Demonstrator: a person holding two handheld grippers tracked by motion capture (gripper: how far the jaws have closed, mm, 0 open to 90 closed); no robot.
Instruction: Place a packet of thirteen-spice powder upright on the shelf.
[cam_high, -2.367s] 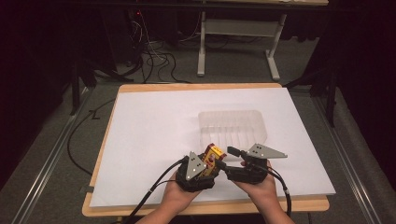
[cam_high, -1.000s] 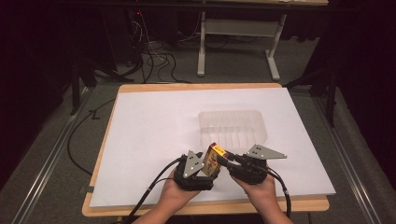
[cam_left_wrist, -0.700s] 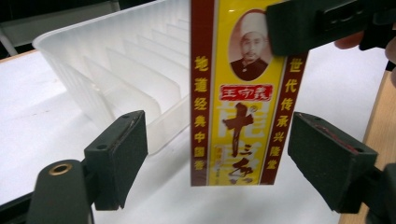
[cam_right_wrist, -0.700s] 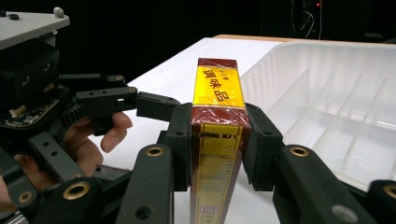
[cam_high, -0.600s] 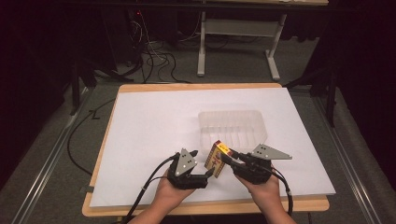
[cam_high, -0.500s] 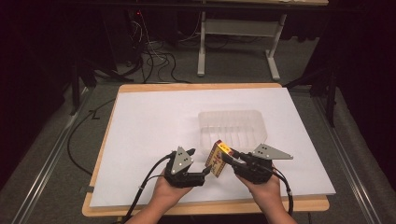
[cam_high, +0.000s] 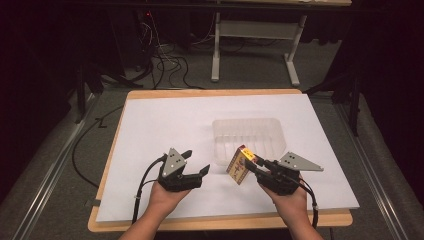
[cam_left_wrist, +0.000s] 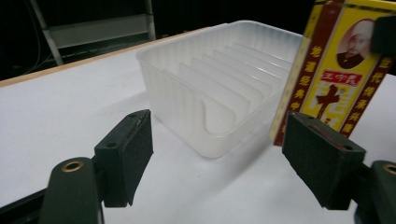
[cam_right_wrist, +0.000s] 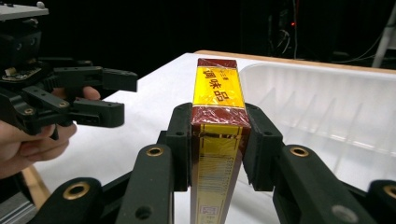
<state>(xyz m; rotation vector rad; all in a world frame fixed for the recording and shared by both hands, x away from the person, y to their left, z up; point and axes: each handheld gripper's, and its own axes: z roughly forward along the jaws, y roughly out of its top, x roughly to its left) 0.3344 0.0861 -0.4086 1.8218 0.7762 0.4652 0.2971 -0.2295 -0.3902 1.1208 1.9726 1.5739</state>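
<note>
A yellow and dark red box (cam_high: 239, 165) with printed characters stands upright, and my right gripper (cam_high: 253, 164) is shut on its narrow sides. In the right gripper view both pads clamp the box (cam_right_wrist: 218, 88) inside my right gripper (cam_right_wrist: 218, 140). My left gripper (cam_high: 196, 161) hovers to the left of the box, apart from it. Its jaws have just been closing, and nothing lies between them in the left gripper view (cam_left_wrist: 224, 158). There the box (cam_left_wrist: 336, 70) stands beyond the right jaw. A clear ribbed plastic tray (cam_high: 248, 120) sits just behind the box.
White paper (cam_high: 165, 125) covers the wooden table top. The tray (cam_left_wrist: 205, 93) holds nothing, and its near wall (cam_right_wrist: 327, 93) is close to the box. The left gripper (cam_right_wrist: 116, 95) and its hand show at the left of the right gripper view. Cables lie on the dark floor beyond.
My left gripper has let go of the box and drawn away to the left, its jaws narrowing. The right gripper still holds the box in nearly the same place.
</note>
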